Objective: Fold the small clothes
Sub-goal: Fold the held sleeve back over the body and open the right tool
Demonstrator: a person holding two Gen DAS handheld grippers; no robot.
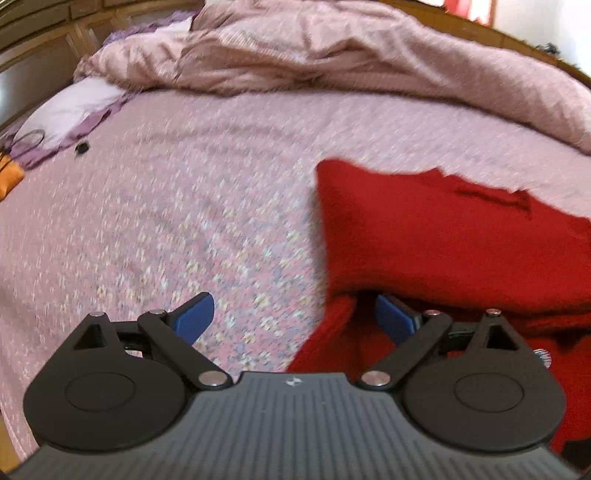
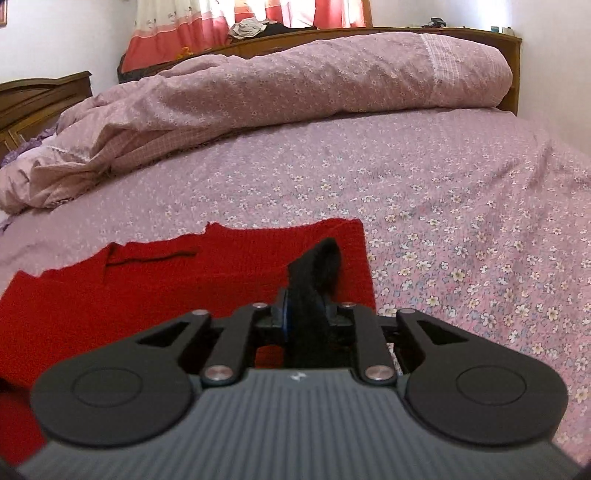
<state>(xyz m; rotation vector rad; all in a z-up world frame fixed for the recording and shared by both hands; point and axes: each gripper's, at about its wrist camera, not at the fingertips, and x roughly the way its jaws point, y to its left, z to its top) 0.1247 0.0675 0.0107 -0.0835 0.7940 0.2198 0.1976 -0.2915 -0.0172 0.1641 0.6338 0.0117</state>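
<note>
A red knitted garment (image 1: 443, 243) lies on the flowered pink bed sheet (image 1: 184, 221); it also shows in the right wrist view (image 2: 147, 280). My left gripper (image 1: 295, 317) is open, its right blue finger (image 1: 393, 317) tucked at the garment's near left edge under a fold, its left finger (image 1: 194, 315) over bare sheet. My right gripper (image 2: 306, 306) is shut on a piece of black cloth (image 2: 314, 273), held just above the red garment's right part.
A crumpled pink duvet (image 2: 295, 85) lies across the far side of the bed. A white pillow (image 1: 70, 107), an orange object (image 1: 9, 177) and a small black object (image 1: 82, 148) lie far left. A wooden bed frame (image 2: 511, 66) and curtains (image 2: 184, 33) stand behind.
</note>
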